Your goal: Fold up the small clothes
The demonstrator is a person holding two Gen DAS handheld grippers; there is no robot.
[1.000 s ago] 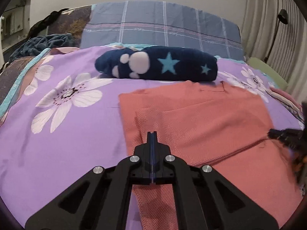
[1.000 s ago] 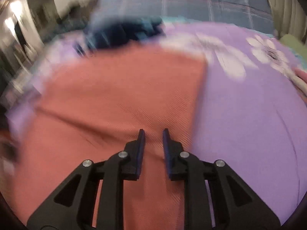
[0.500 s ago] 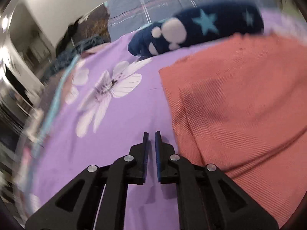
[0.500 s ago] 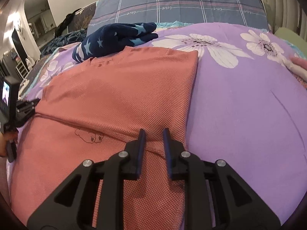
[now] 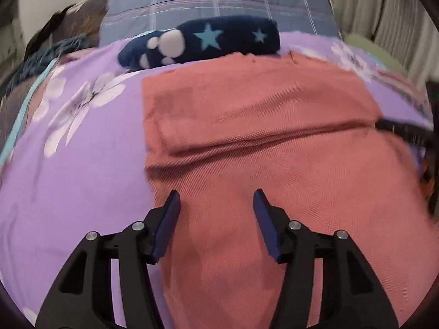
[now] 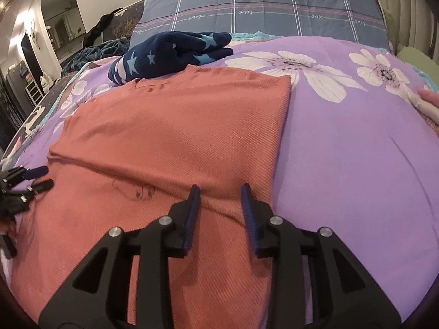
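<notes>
A salmon-red shirt [image 5: 260,104] lies flat on the purple flowered bedspread [image 5: 71,164], with both side parts folded in over its middle. It also shows in the right wrist view [image 6: 175,131]. My left gripper [image 5: 216,196] is open and empty, just above the shirt near its left edge. My right gripper [image 6: 219,190] is open and empty, over the shirt near its right edge. The left gripper also shows at the left edge of the right wrist view [image 6: 38,178]. The right gripper shows blurred at the right edge of the left wrist view [image 5: 403,131].
A folded navy garment with stars [image 5: 203,41] lies just beyond the shirt's collar; it also shows in the right wrist view [image 6: 170,54]. A blue plaid pillow [image 6: 260,8] lies behind it. Pale clothes [image 6: 428,104] sit at the far right.
My left gripper has opened wide and swung from the bedspread back over the shirt's left part. My right gripper has opened wider and stays over the shirt's right edge.
</notes>
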